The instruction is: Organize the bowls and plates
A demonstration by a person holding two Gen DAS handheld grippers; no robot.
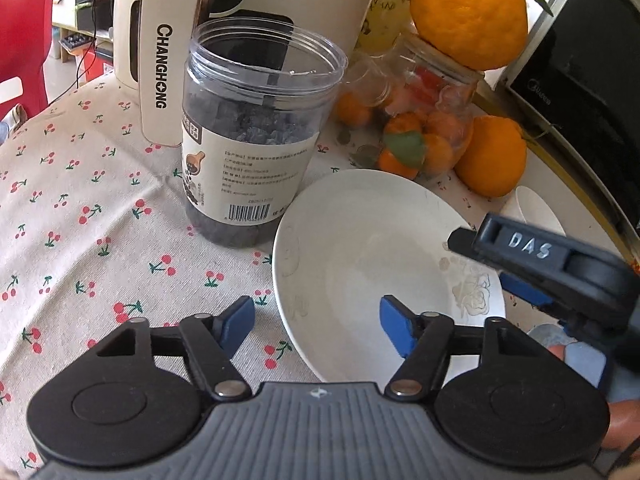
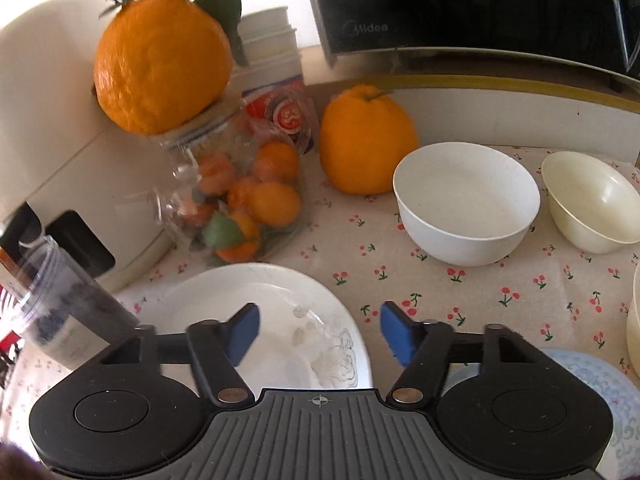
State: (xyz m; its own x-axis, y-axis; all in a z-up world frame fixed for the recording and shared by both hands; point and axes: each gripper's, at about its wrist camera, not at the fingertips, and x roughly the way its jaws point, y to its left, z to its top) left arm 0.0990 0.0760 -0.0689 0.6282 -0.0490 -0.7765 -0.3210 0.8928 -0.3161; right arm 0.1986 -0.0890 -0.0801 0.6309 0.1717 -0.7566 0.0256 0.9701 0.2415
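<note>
I read "CHANGHONG" on the cream appliance (image 1: 168, 68), "DAS" on my right gripper (image 1: 524, 276), and "Midea" on the black appliance (image 2: 460, 4).

Two close downward wrist views, sharing the white plate (image 1: 360, 240) (image 2: 248, 304).

1. Right gripper (image 2: 319, 330) jaws apart, blue pads straddling the right rim of the plate (image 2: 224, 300), not pressing it.
2. White bowl (image 2: 466, 200) and cream bowl (image 2: 592, 200) upright on counter (image 2: 460, 292), near each other.
3. Orange (image 2: 366, 140) beside white bowl.
</note>
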